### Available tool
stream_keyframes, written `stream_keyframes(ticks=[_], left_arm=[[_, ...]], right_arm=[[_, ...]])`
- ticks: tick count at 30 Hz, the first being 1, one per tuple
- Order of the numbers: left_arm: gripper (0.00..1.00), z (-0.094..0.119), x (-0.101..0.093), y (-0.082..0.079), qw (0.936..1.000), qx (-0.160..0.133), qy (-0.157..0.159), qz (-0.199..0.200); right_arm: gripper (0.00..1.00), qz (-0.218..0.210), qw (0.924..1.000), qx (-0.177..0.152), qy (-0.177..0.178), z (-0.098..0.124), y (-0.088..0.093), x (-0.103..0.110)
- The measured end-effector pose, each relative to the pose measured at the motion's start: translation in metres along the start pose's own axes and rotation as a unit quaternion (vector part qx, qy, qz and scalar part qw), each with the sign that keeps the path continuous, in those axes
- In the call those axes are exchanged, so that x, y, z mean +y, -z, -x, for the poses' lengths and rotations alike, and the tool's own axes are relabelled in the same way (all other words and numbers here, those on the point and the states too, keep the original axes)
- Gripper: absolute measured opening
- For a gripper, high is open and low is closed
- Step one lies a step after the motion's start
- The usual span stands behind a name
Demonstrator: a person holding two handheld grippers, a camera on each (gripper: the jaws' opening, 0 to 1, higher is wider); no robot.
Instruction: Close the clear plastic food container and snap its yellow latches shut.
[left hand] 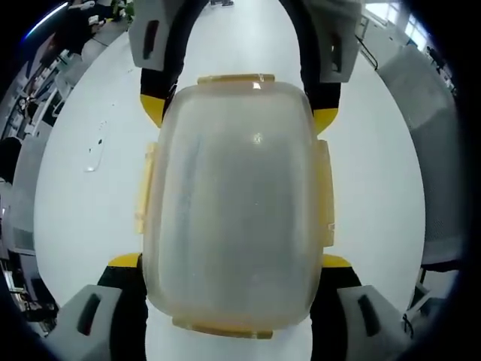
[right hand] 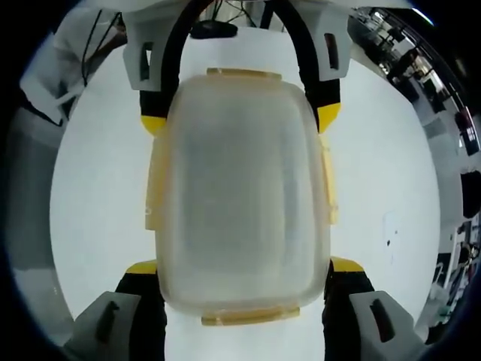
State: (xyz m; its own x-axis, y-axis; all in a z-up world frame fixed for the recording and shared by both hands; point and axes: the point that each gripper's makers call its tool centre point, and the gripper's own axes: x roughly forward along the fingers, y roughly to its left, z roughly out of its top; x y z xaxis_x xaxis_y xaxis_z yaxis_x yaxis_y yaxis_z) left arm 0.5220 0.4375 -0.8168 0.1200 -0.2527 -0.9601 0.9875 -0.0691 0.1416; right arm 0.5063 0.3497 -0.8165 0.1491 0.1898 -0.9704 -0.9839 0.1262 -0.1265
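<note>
The clear plastic food container lies on the white table, lid surface toward the camera, with yellow latches along all its edges. The side latches stand slightly out from the walls. My left gripper rises from the bottom, its yellow-tipped jaws pressed against the container's near end on both sides. My right gripper comes in from the top and clasps the far end the same way. In the right gripper view the container sits between my right gripper below and my left gripper above.
The white table spreads out on both sides of the container. A small smudge marks it to one side. Grey chairs and office desks ring the table's edge. A dark object lies beyond the far end.
</note>
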Motion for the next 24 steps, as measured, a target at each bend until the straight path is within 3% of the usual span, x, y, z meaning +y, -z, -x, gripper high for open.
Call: stream_keyframes(ticks=[7,8,11,13,15,18,20,22,24], left_arm=[[0.92,0.002,0.001,-0.001,0.9998,-0.019,-0.001,-0.005],[0.96,0.002,-0.001,0.000,0.9997,-0.021,0.004,-0.007],[0.99,0.000,-0.004,0.001,0.9995,-0.025,0.003,0.019],[0.99,0.003,-0.006,-0.001,0.9994,-0.032,0.004,0.015],[0.99,0.006,-0.004,-0.005,0.9987,-0.046,-0.003,0.021],[0.99,0.009,-0.003,-0.004,0.9979,-0.055,-0.007,0.034],[0.99,0.012,0.002,-0.009,0.9941,-0.087,-0.024,0.060],[0.99,0.018,0.002,-0.009,0.9889,-0.107,-0.026,0.100],[0.99,0.025,0.004,-0.010,0.9848,-0.127,-0.037,0.113]], right_arm=[[0.88,0.006,0.9999,0.009,0.004,0.001,0.000,0.000],[0.88,0.013,0.9999,0.007,0.006,0.001,0.000,-0.001],[0.90,0.041,0.9990,-0.011,0.013,0.003,-0.003,-0.003],[0.96,0.016,0.9995,-0.020,-0.018,0.002,-0.002,0.010],[0.97,0.019,0.9992,-0.034,-0.007,0.004,-0.003,0.006],[0.96,-0.017,0.9979,-0.062,-0.003,0.007,-0.006,0.006],[0.96,-0.035,0.9955,-0.087,0.011,0.010,-0.006,0.003],[0.96,-0.073,0.9887,-0.129,0.020,0.015,-0.009,0.001],[0.96,-0.107,0.9816,-0.154,0.037,0.021,-0.005,-0.003]])
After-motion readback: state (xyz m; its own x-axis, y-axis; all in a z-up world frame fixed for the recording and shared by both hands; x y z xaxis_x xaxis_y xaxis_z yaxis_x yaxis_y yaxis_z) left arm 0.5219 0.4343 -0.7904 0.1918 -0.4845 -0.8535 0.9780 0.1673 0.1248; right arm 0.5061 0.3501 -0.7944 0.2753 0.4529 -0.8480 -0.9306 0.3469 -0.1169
